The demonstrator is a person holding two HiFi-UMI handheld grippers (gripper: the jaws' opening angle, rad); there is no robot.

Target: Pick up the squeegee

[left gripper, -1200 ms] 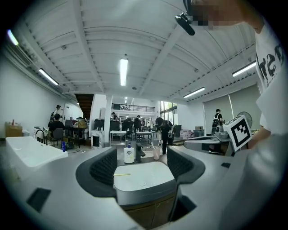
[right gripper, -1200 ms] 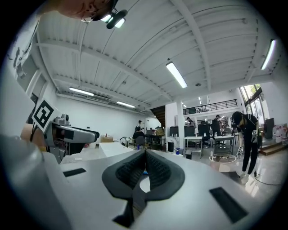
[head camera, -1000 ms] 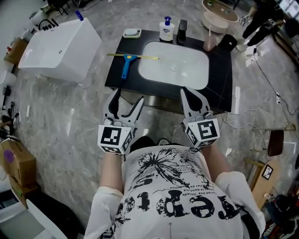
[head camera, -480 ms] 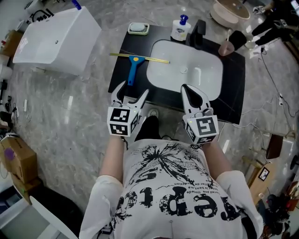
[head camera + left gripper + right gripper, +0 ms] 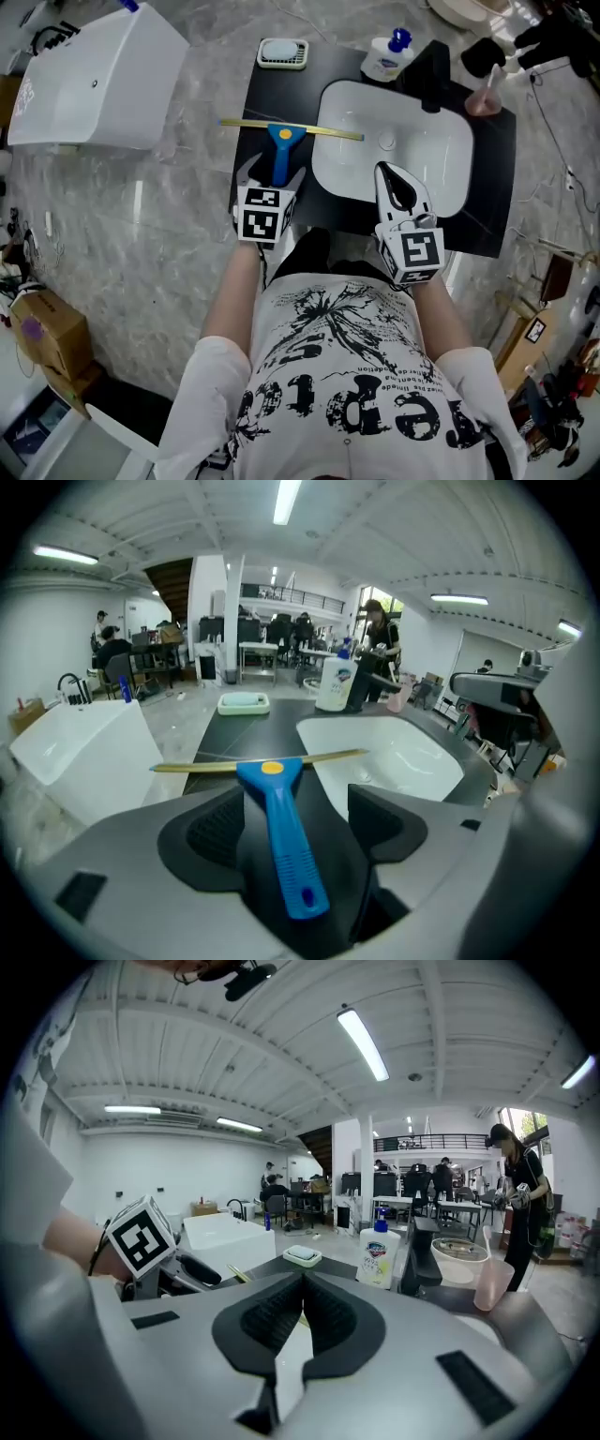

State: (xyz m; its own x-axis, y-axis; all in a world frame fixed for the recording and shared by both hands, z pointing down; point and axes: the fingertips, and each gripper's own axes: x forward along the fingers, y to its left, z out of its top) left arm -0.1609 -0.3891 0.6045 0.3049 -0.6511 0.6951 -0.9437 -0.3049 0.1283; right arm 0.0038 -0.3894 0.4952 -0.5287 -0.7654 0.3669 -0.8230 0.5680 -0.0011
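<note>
The squeegee (image 5: 280,148) lies flat on the black countertop (image 5: 258,94), left of the sink; it has a blue handle and a long yellow blade (image 5: 328,132). My left gripper (image 5: 275,171) is open, with its jaws on either side of the handle. In the left gripper view the blue handle (image 5: 281,841) runs down the gap between the two dark pads (image 5: 211,832), clear of both. My right gripper (image 5: 399,183) hovers over the front of the white sink basin (image 5: 422,150) with its jaws shut and empty; in its own view the right gripper (image 5: 302,1283) has its tips touching.
A green soap dish (image 5: 282,53), a soap bottle (image 5: 386,58), a black faucet (image 5: 433,61) and a pink cup (image 5: 487,98) line the back of the counter. A white tub (image 5: 94,80) stands to the left on the marble floor.
Both grippers have moved forward over the counter. The left one now straddles the squeegee handle, and the right one has come over the sink's front edge.
</note>
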